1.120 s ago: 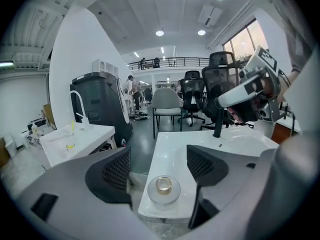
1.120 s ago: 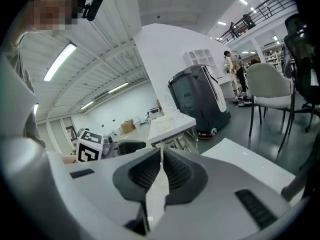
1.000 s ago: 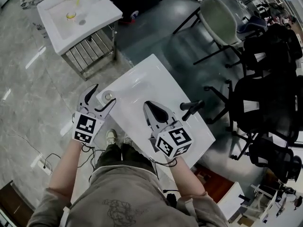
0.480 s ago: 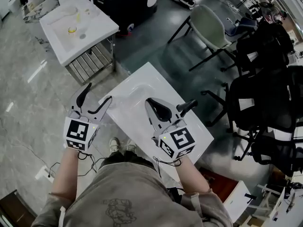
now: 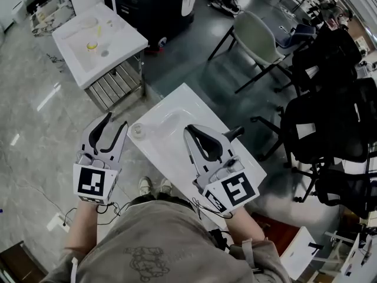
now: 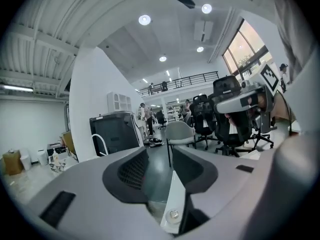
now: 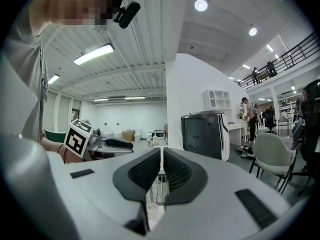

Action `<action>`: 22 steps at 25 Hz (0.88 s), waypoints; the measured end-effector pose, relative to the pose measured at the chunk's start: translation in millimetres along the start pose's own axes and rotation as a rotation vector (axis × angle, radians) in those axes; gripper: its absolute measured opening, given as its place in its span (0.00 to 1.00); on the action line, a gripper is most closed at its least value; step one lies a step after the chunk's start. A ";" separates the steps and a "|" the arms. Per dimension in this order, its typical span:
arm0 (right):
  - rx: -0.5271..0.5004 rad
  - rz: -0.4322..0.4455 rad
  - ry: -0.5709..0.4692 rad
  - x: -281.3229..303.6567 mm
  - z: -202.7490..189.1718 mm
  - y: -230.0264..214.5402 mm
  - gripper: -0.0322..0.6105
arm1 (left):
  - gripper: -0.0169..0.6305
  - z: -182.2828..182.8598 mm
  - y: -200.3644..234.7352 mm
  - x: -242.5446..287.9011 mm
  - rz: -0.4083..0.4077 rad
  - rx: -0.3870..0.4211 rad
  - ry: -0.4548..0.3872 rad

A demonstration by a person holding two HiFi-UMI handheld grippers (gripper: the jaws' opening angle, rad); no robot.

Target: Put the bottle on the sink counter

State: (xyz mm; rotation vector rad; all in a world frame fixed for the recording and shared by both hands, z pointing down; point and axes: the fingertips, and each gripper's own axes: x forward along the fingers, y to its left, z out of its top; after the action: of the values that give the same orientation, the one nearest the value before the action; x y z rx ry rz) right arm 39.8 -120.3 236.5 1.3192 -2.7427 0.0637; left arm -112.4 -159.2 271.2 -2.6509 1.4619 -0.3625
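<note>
The bottle point(image 5: 137, 131), small and pale with a round top, stands on the near left corner of the white sink counter point(image 5: 177, 114). My left gripper point(image 5: 116, 120) hovers just left of that corner, clear of the bottle. Its jaws are closing and nothing is between them. In the left gripper view the left gripper point(image 6: 159, 156) shows a gap, with the counter's corner point(image 6: 170, 194) below it. My right gripper point(image 5: 189, 130) is over the counter's middle, shut and empty. The right gripper point(image 7: 162, 154) shows its pads together in its own view.
A black faucet point(image 5: 232, 134) sticks up at the counter's right side. A second white sink unit point(image 5: 121, 43) on a metal frame stands at the far left. A pale chair point(image 5: 262, 31) and black office chairs point(image 5: 330, 117) stand to the right. Grey floor surrounds the counter.
The left gripper has drawn back to the left, off the bottle it stood around, and its jaws have narrowed. The bottle stays on the counter's corner. The right gripper has shifted slightly.
</note>
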 end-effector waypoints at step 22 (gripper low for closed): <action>-0.030 -0.005 0.045 -10.3 -40.7 8.4 0.11 | 0.07 -33.1 -11.7 -19.3 0.029 -0.018 0.014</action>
State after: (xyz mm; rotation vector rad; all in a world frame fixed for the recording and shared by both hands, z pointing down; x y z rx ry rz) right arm 42.5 -103.7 276.0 1.3003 -2.6920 0.0511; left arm -120.9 -135.5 302.4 -2.6433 1.5133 -0.3684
